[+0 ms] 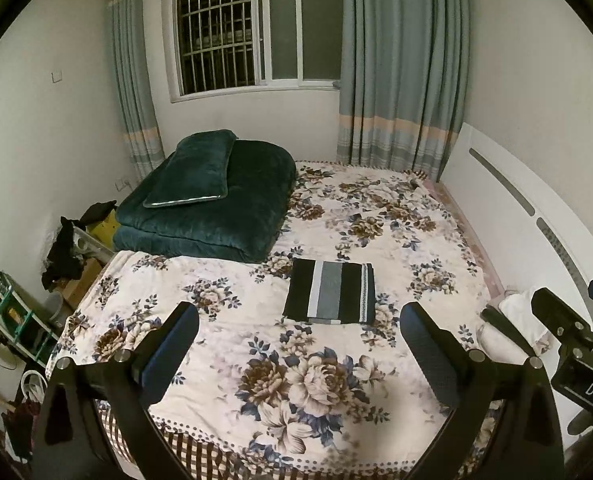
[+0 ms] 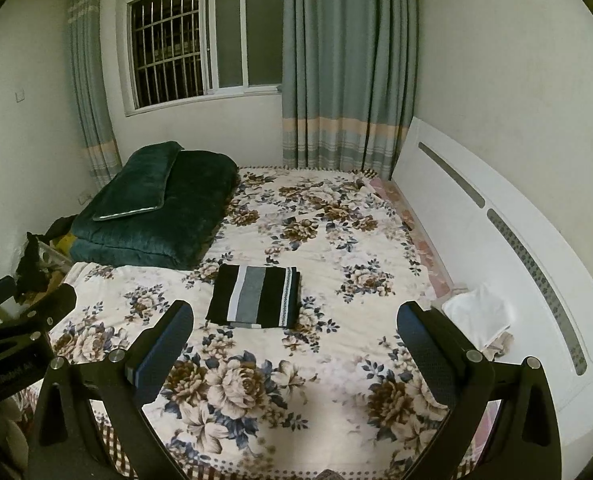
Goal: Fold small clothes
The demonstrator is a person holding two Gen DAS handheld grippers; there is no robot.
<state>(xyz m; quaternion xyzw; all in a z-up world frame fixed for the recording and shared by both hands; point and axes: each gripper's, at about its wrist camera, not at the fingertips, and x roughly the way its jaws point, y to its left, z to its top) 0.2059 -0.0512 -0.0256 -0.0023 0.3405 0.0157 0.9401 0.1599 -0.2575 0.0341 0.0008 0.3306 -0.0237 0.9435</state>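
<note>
A small garment with black, white and grey stripes lies folded into a flat rectangle on the floral bedspread; the right wrist view shows the garment too. My left gripper hangs open above the bed's near part, the folded piece a short way beyond its fingertips, nothing between them. My right gripper is open as well and empty, with the garment ahead and slightly left. The right tool's body shows at the left view's right edge, and the left tool's body shows at the right view's left edge.
A folded dark green quilt with a pillow on it fills the far left of the bed. White cloth lies by the white headboard on the right. Clutter and shelves stand left of the bed; window and curtains behind.
</note>
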